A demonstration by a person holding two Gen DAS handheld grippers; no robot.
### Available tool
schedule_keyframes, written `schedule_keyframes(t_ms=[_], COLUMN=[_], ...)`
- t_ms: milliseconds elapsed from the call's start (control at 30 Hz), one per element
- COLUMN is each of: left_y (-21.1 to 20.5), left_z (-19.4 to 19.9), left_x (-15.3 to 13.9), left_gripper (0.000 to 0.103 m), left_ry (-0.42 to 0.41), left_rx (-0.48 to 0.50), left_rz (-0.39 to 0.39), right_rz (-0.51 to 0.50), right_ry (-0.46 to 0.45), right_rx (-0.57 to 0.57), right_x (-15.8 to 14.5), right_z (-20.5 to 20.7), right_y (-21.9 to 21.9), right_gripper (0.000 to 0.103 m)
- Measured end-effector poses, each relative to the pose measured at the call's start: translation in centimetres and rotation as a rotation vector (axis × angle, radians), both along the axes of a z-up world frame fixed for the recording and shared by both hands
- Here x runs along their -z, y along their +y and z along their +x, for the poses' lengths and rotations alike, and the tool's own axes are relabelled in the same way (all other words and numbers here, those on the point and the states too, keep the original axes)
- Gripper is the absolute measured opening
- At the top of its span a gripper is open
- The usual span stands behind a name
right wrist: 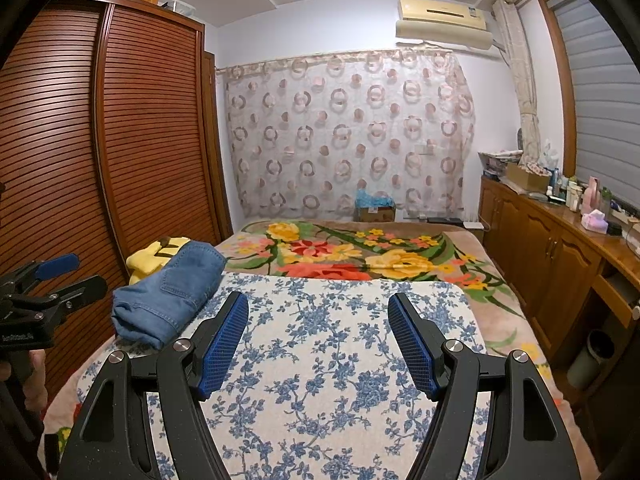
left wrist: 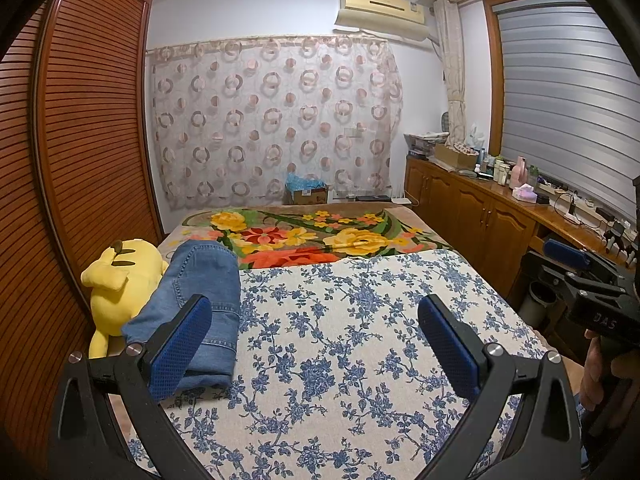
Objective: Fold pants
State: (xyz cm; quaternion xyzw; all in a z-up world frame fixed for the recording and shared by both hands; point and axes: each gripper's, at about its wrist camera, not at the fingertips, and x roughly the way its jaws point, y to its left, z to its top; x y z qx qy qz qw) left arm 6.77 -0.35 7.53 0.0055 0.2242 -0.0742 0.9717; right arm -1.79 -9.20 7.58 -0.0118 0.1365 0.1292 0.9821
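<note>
The left gripper (left wrist: 316, 344) points forward and slightly downward, its two black fingers (left wrist: 180, 344) with blue pads spread wide apart and nothing between them. The right gripper (right wrist: 318, 344) is posed the same way, side by side with the left, fingers (right wrist: 222, 344) parted and empty. In the left wrist view, a hand (left wrist: 600, 376) wraps the right gripper's handle at the right edge. In the right wrist view, part of the other hand (right wrist: 34, 368) shows below the left gripper at the left edge.
</note>
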Motion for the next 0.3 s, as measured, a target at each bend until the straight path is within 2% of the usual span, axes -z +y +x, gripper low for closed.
schedule_keyframes(t_ms=[300], left_y=[0.02], left_z=[0.01], left_x=[0.03], left_gripper=[0.103], left_ry=[-0.001], left_rx=[0.000], left_rz=[-0.001], right_rz=[0.002], right_ry=[-0.005], right_rx=[0.001], right_x=[-0.24], right_z=[-0.11], right_y=[-0.38], right_gripper=[0.074])
